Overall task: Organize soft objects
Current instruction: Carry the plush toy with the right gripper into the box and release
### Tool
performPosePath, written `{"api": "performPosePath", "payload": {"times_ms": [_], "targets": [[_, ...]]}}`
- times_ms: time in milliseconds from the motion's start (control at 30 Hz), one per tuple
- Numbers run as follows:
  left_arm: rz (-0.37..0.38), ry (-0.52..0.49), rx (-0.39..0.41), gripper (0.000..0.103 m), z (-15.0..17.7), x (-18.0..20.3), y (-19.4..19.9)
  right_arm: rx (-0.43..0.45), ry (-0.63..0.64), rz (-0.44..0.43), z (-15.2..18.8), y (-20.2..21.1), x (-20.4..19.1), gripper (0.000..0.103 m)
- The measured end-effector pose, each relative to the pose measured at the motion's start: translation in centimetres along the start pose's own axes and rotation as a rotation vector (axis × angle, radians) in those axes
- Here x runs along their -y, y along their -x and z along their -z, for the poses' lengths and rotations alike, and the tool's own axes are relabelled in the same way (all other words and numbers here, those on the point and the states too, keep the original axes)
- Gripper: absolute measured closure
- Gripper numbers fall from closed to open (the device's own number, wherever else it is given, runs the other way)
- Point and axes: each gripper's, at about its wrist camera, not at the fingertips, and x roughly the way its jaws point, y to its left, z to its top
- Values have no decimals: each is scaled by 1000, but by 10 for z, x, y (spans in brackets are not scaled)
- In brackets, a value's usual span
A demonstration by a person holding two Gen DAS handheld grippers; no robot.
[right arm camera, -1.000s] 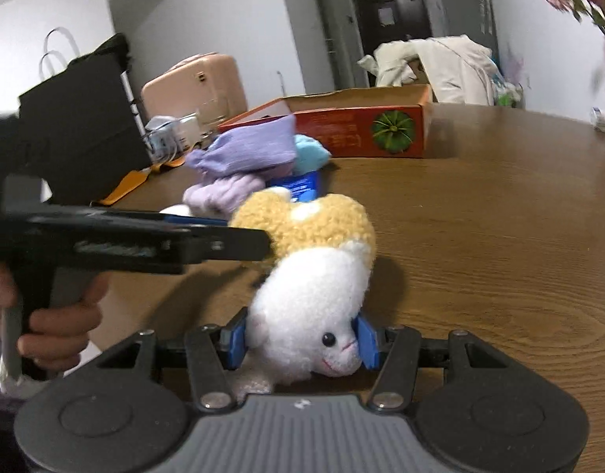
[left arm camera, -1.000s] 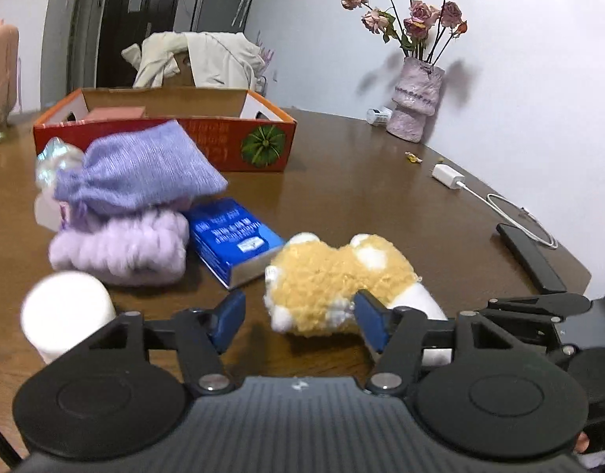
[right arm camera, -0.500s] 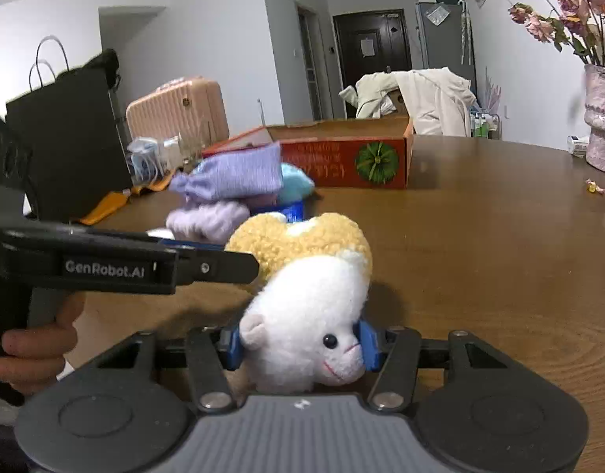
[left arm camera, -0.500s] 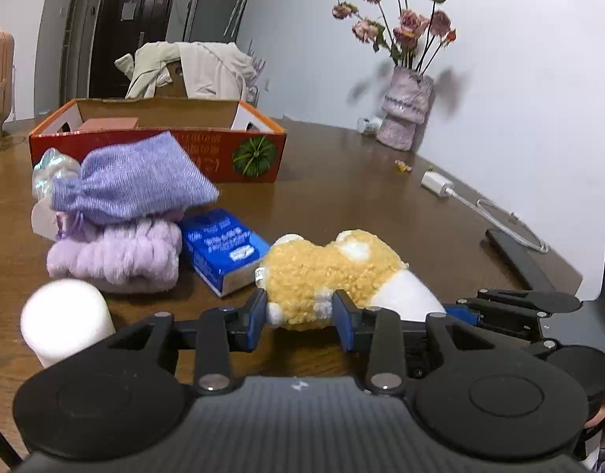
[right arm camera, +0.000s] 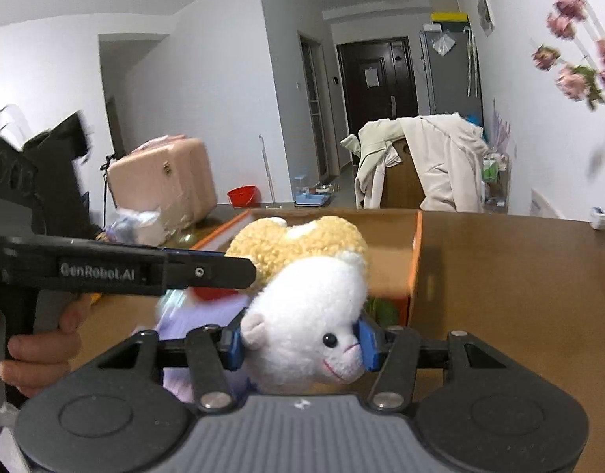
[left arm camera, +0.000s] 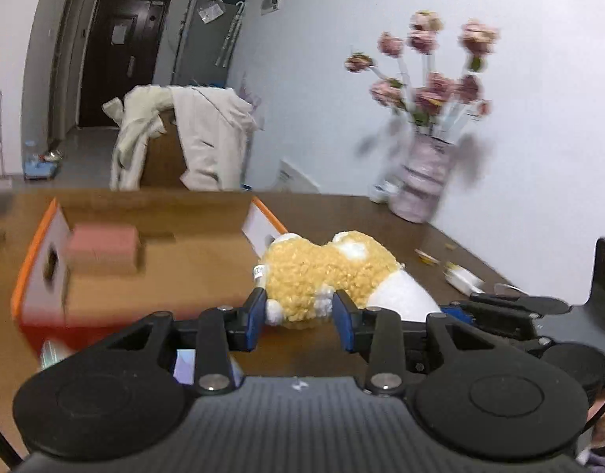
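Note:
A plush toy (left arm camera: 322, 272) with a tan curly body and a white head (right arm camera: 306, 315) is held in the air between both grippers. My left gripper (left arm camera: 298, 317) is shut on its tan rear end. My right gripper (right arm camera: 300, 341) is shut on its white head. The toy hangs above the table, in front of the open orange cardboard box (left arm camera: 152, 268), near the box's right front corner. The box (right arm camera: 415, 252) shows behind the toy in the right wrist view. A purple cloth (right arm camera: 196, 323) lies below the toy.
A pink block (left arm camera: 103, 248) lies inside the box at the left. A vase with pink flowers (left arm camera: 421, 181) stands at the table's far right. A white charger (left arm camera: 462, 278) lies on the table to the right. A chair draped with a pale coat (left arm camera: 192, 138) stands behind the table.
My left gripper closed on the toy's tan end. Both grippers then lifted the toy off the table and carried it toward the orange box.

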Motion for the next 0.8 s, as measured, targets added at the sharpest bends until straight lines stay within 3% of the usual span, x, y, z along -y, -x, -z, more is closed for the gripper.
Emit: {"api": "performPosePath", "payload": {"times_ms": [133, 233, 433, 600, 700, 800], "targets": [[-85, -8, -37, 66, -47, -40, -70, -66, -18, 34, -53, -86, 26, 51], [-98, 43, -98, 65, -71, -72, -123, -119, 6, 70, -77, -139, 36, 51], [-117, 59, -207, 64, -77, -104, -201, -236, -14, 156, -90, -217, 63, 50], [-135, 72, -240, 53, -64, -114, -220, -280, 111, 280, -79, -247, 53, 46], [-135, 69, -238, 53, -62, -113, -212, -291, 199, 331, -77, -254, 43, 44], [-147, 60, -208, 53, -69, -110, -193, -296, 203, 340, -83, -256, 41, 43]]}}
